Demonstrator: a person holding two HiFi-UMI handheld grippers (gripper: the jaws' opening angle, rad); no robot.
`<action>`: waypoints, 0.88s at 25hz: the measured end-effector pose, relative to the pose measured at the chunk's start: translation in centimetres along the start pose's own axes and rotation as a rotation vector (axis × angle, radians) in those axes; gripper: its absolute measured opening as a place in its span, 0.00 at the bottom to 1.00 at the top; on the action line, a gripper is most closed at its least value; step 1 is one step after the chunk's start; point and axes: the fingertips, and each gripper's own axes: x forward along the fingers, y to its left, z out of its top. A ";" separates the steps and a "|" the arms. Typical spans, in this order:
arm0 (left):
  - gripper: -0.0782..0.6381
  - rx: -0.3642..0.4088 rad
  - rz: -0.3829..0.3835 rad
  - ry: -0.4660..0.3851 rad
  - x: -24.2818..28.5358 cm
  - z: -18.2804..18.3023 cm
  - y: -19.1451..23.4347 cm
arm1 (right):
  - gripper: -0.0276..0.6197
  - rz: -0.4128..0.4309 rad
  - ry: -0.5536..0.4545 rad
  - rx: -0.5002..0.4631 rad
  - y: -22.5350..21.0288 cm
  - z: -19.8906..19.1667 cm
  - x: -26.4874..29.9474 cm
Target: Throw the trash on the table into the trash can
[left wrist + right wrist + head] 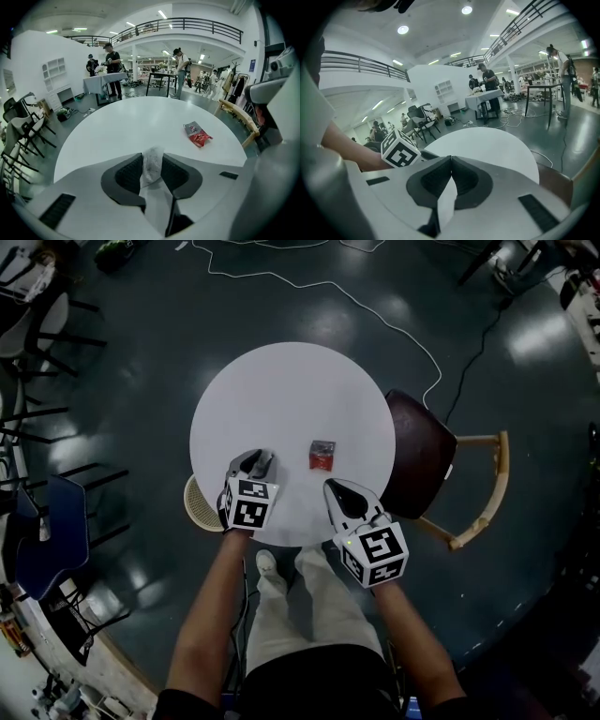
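Two tools were at the near edge of the round white surface (281, 399): the left tool (254, 464) was clenched on a crumpled whitish scrap (152, 163), the right tool (334, 489) shut on nothing (pads touching). A crinkled red-and-silver snack wrapper (322, 455) lay on the surface between them

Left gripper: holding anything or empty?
Holding. The left gripper is shut on a white crumpled tissue; both pads press its sides.

floor (122, 409): dark, glossy | chair (417, 456): brown seat | ceiling lights (402, 29): on
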 end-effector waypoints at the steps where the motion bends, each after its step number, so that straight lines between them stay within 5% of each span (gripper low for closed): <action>1: 0.28 -0.005 -0.001 -0.002 0.0 0.1 -0.1 | 0.07 -0.002 -0.002 0.003 -0.2 0.0 -0.1; 22: 0.22 0.004 -0.019 -0.045 -5.3 1.2 -2.0 | 0.07 0.007 -0.038 0.007 1.0 1.1 -2.5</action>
